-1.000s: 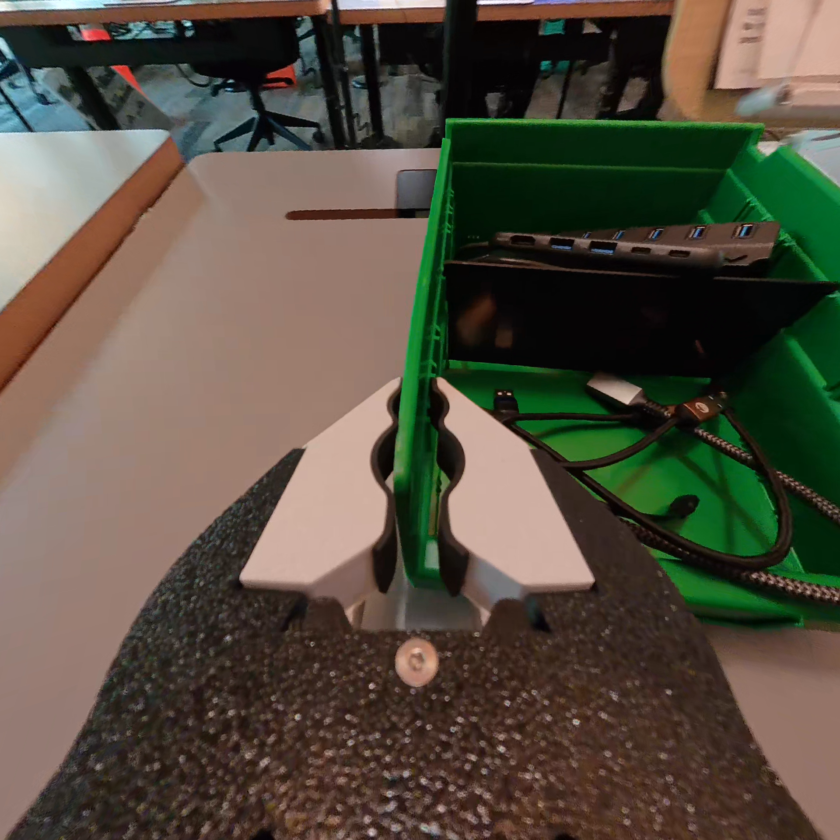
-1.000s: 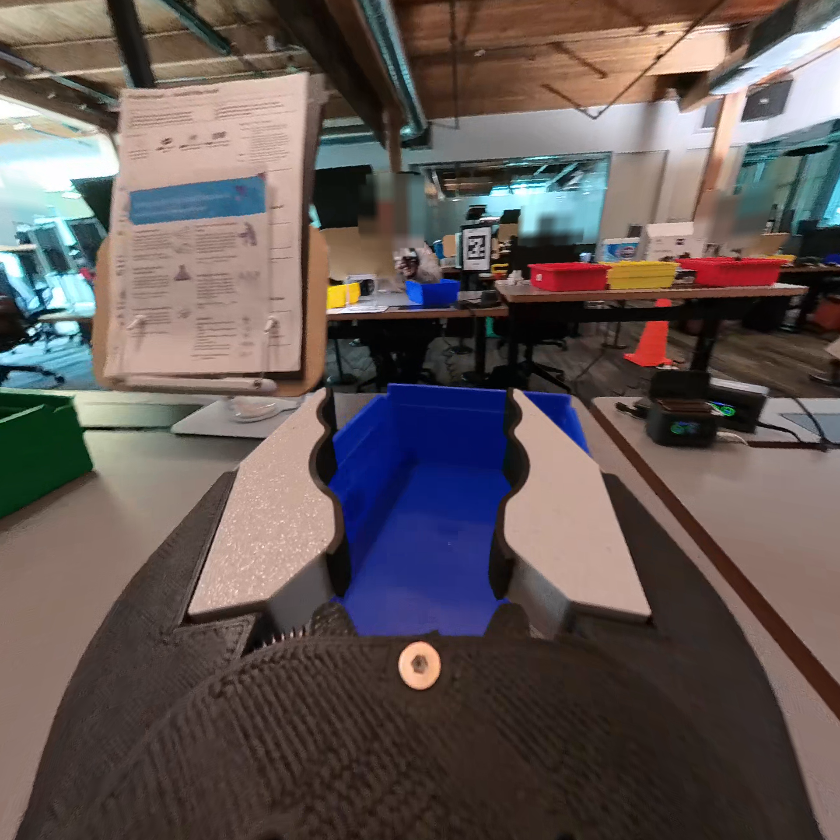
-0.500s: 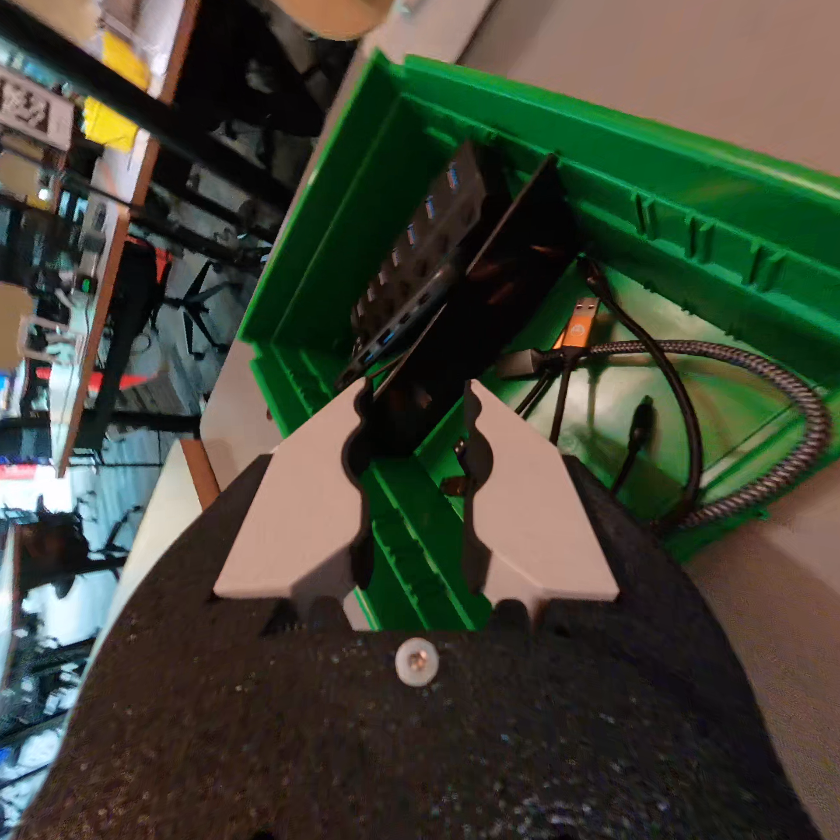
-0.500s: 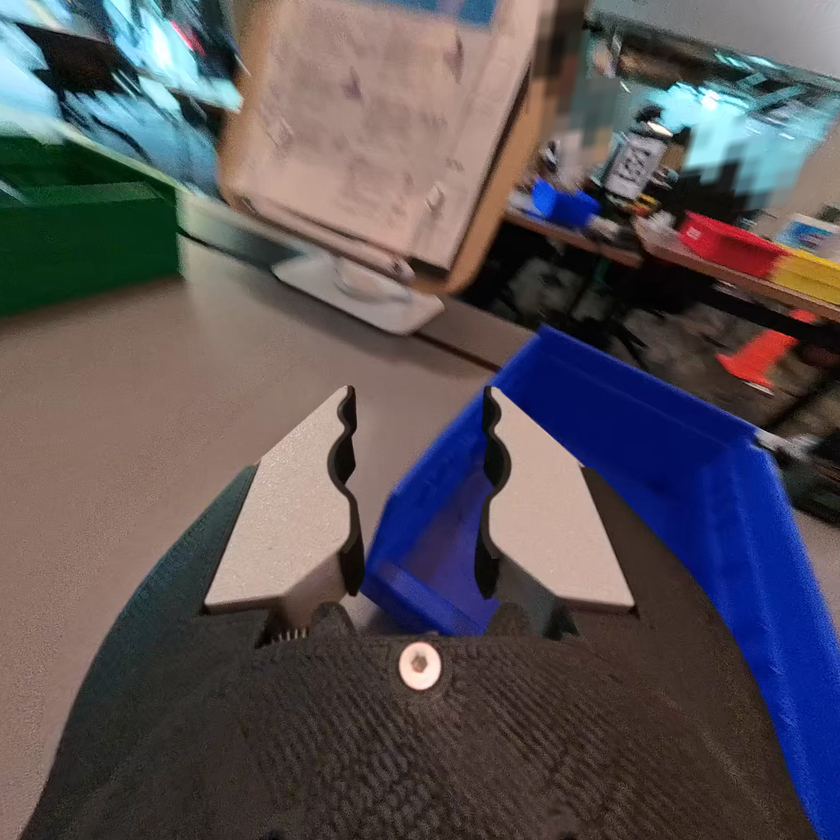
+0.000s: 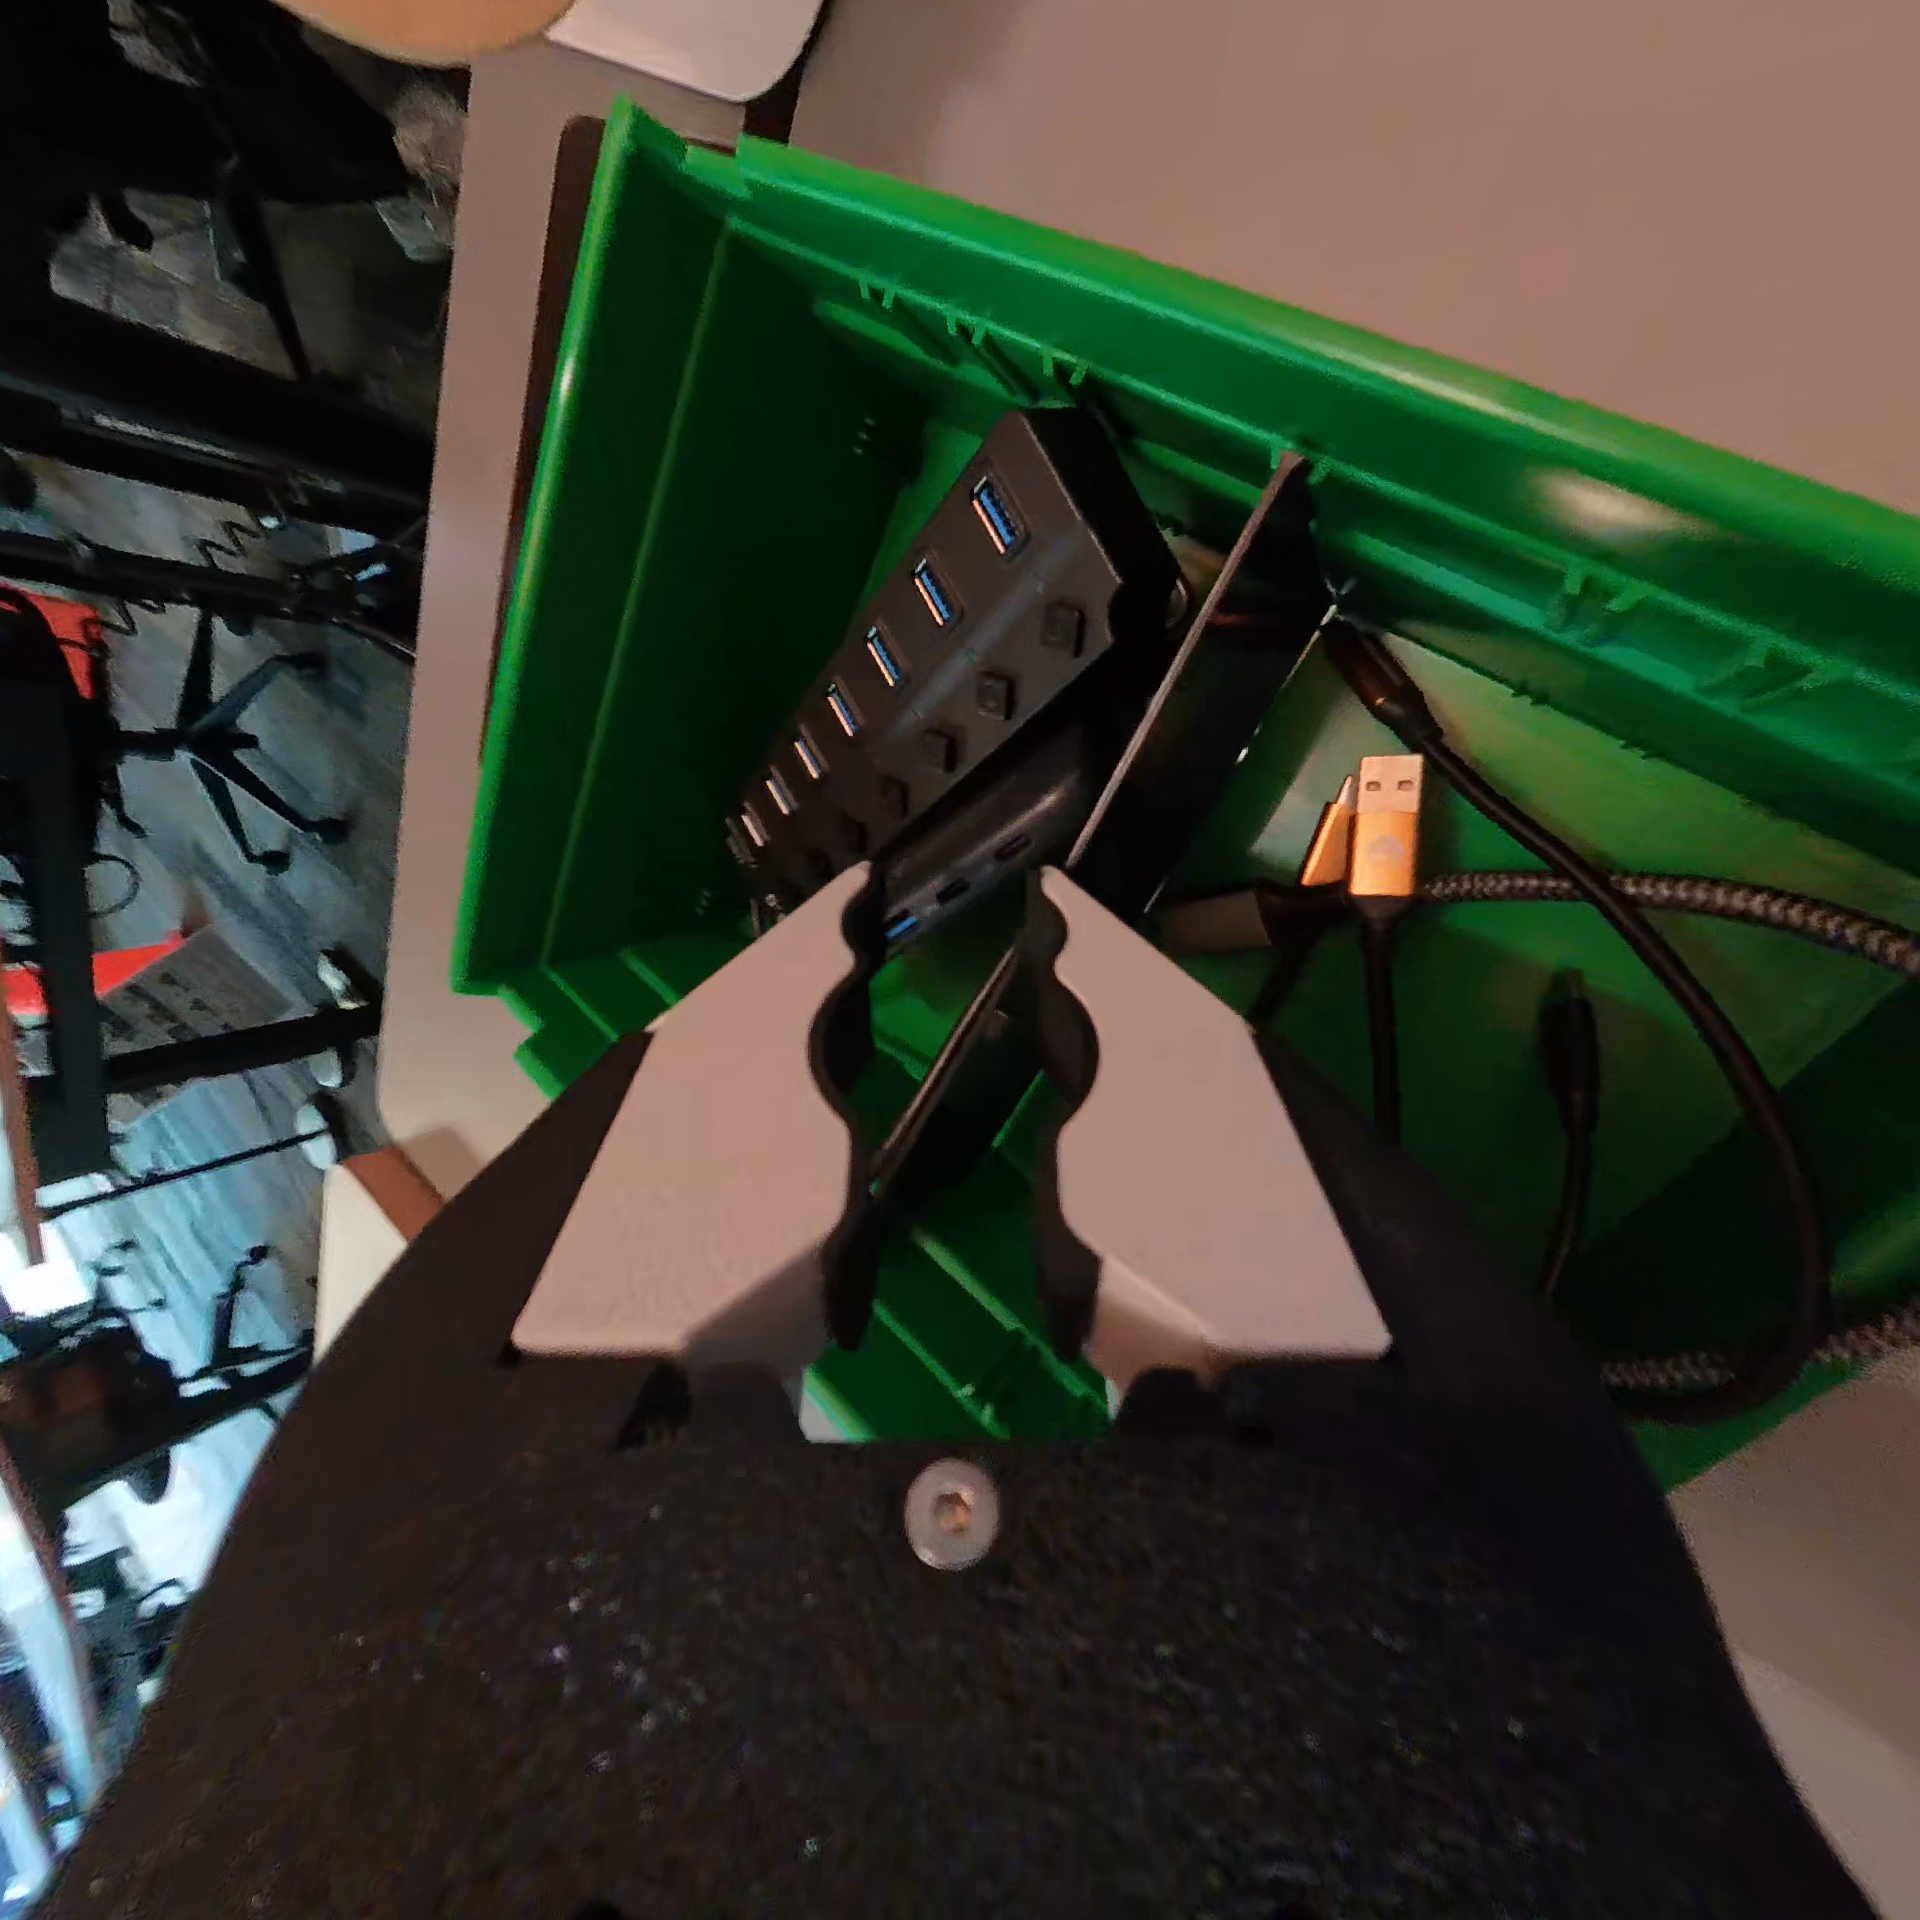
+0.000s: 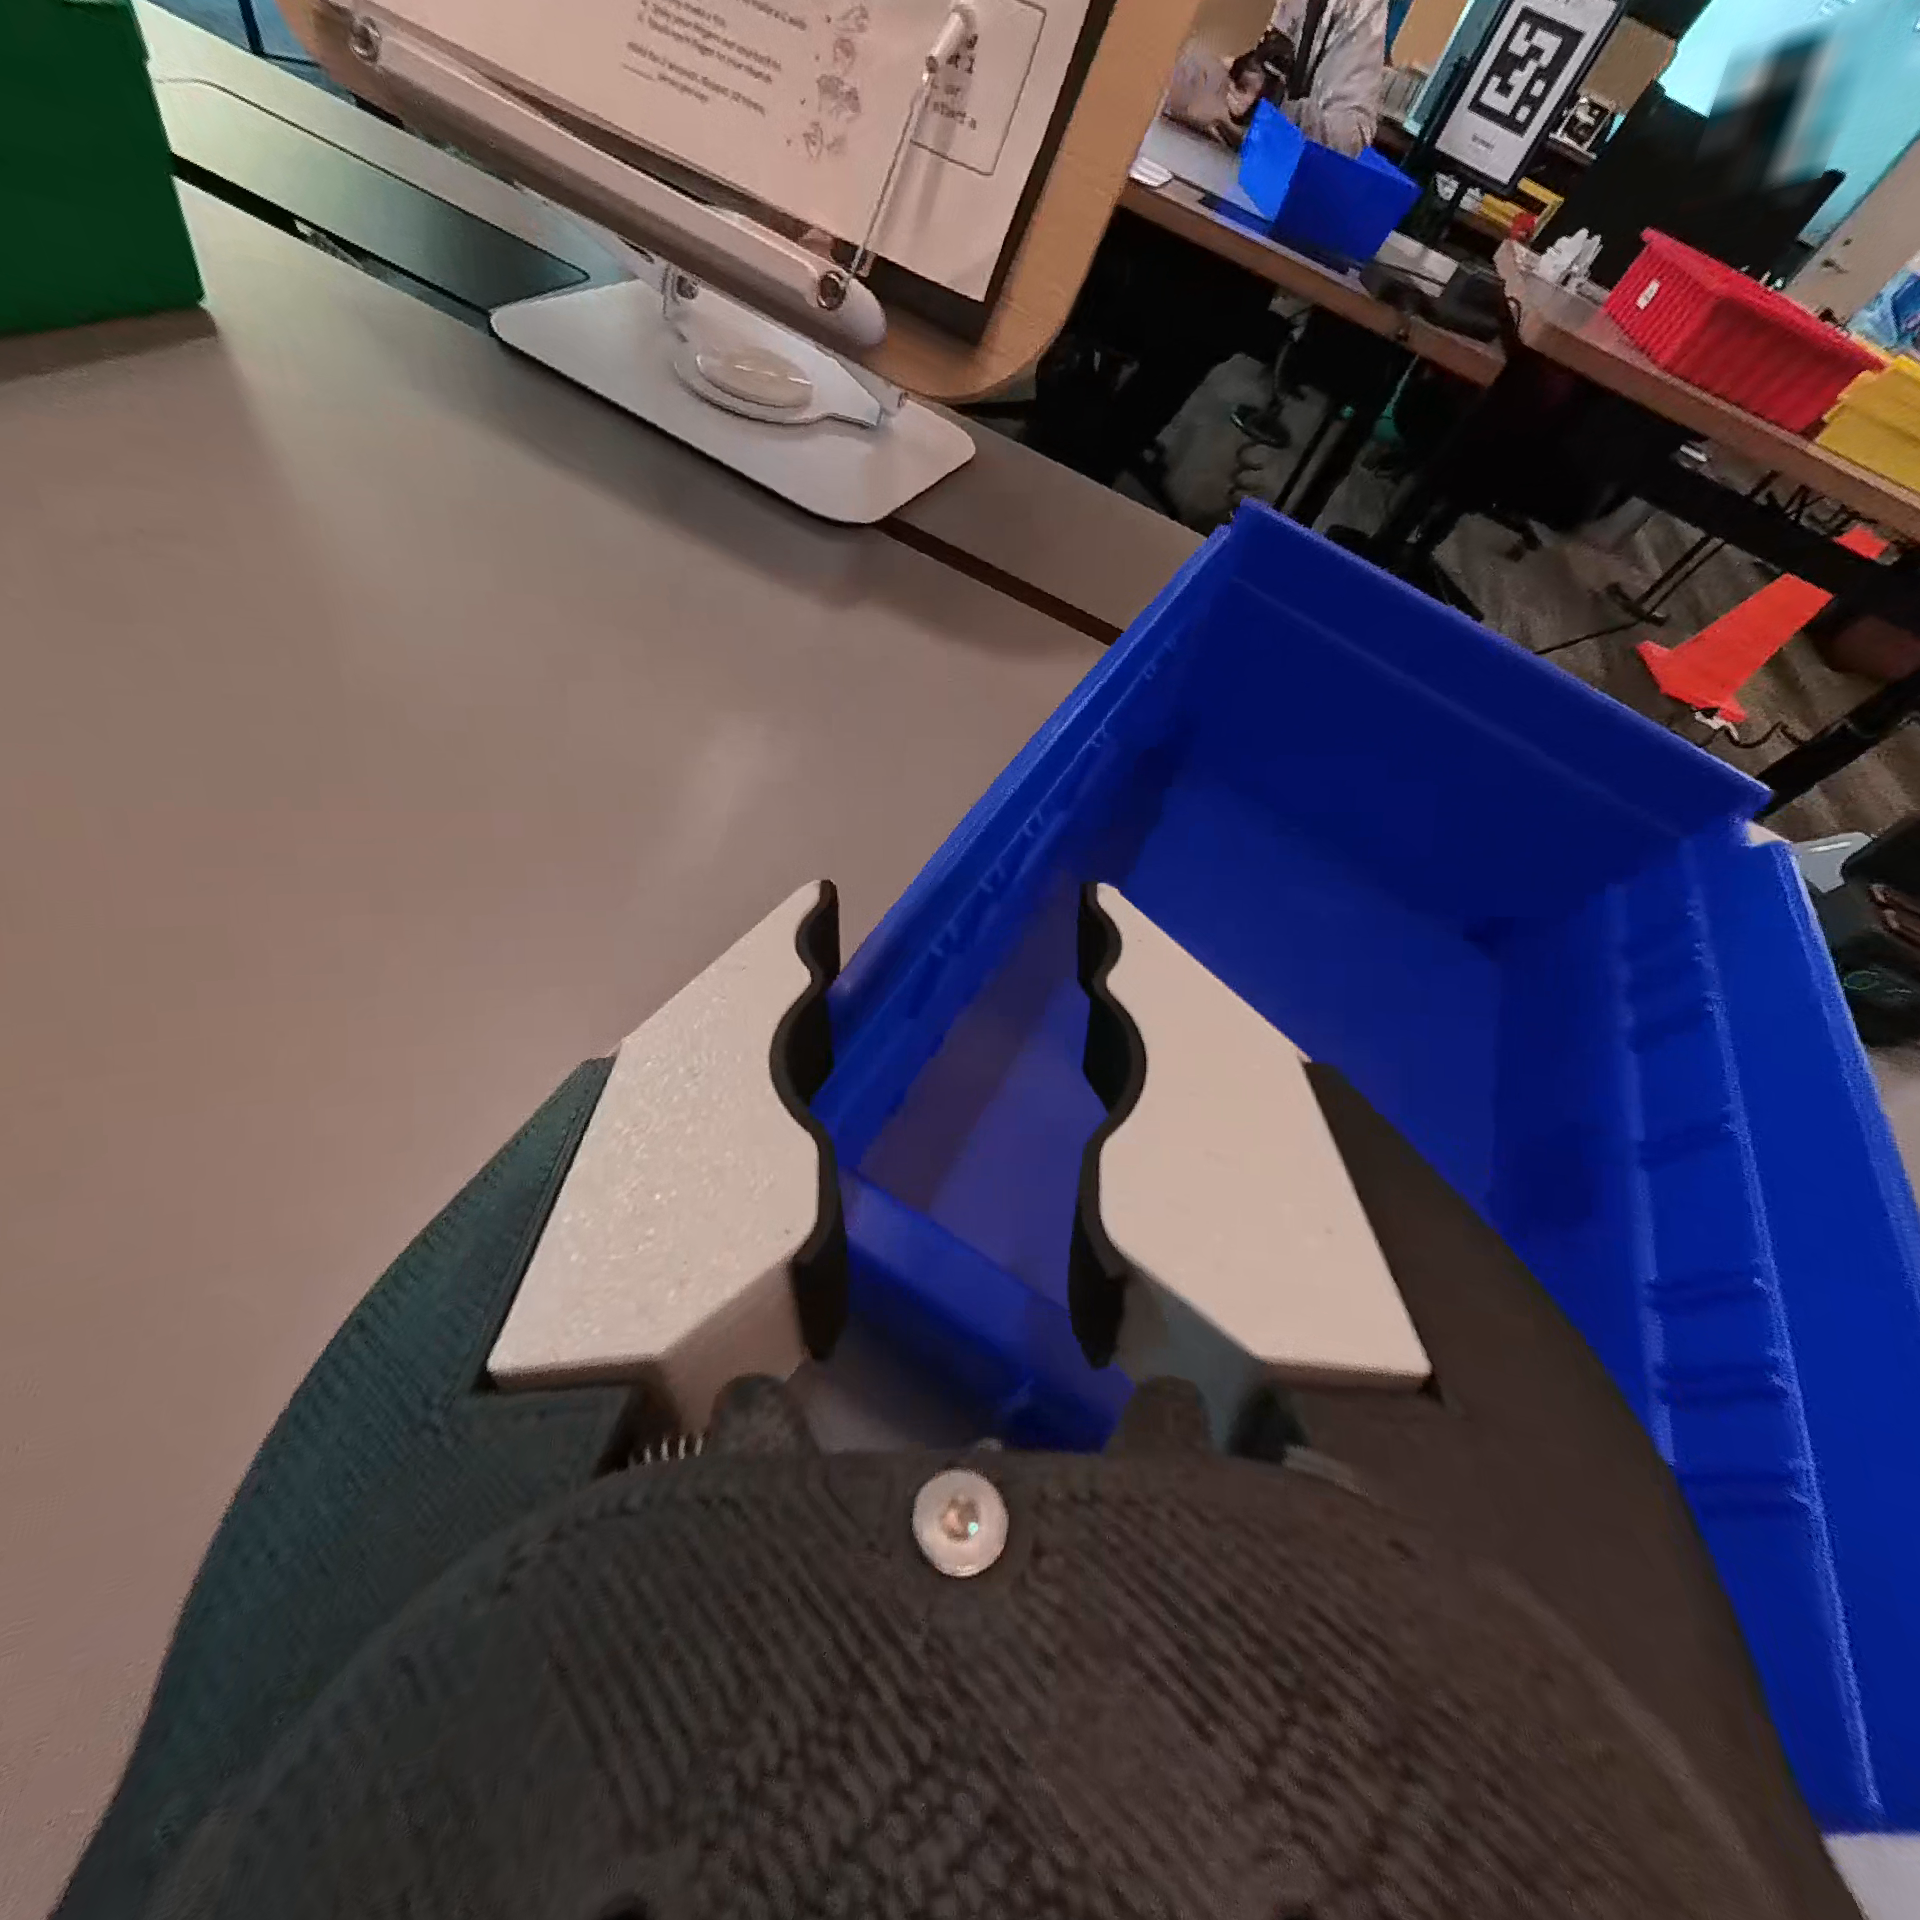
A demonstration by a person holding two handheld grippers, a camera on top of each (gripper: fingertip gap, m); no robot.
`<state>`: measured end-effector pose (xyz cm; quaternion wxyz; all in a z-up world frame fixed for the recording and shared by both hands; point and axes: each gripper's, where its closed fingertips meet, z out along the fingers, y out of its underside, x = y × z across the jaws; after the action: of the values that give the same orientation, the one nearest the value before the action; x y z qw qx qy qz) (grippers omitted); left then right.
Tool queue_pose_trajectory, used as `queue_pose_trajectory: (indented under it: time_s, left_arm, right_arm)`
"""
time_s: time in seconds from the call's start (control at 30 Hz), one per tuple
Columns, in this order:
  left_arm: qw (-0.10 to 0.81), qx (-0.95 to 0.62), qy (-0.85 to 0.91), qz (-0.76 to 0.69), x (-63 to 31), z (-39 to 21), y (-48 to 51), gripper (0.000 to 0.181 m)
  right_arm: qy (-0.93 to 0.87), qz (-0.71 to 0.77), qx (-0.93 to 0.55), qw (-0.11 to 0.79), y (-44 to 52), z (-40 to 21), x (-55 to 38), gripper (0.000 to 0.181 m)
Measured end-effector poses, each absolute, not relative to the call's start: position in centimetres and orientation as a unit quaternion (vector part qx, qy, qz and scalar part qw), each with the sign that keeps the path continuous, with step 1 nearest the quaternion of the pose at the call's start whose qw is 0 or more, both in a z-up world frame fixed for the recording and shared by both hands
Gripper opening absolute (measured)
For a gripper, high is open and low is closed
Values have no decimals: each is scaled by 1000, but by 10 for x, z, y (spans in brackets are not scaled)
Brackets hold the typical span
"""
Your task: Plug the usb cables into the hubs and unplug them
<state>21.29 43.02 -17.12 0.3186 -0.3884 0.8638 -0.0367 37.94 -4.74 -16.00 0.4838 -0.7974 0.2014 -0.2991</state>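
Braided cable (image 5: 1662, 891) cut off at right edge.

Grey table (image 6: 416, 727), far desks (image 6: 1621, 374), swivel chair (image 5: 223, 727)

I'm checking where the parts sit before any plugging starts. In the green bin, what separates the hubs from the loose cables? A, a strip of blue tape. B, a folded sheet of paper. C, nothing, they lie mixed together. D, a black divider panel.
D: a black divider panel stands across the green bin, with the hubs on one side and the cables on the other.
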Motion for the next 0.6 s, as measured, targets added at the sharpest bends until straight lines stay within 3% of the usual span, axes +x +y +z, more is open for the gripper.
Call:
queue_pose_trajectory:
  time_s: [0.03, 0.23, 0.43, 0.6]
  left_arm:
    - [324, -380, 866, -25, 213, -168, 433, 35]
    - [325, -355, 872, 88, 210, -160, 474, 47]
    - [245, -315, 906, 140, 214, -173, 483, 55]
    - [204, -306, 917, 153, 223, -191, 488, 41]
  right_arm:
    - [203, -298, -798, 482, -50, -160, 380, 45]
    - [193, -297, -807, 472, -52, -160, 378, 46]
    - [168, -283, -814, 478, -43, -157, 367, 46]
    - [165, -269, -809, 497, -42, -150, 364, 48]
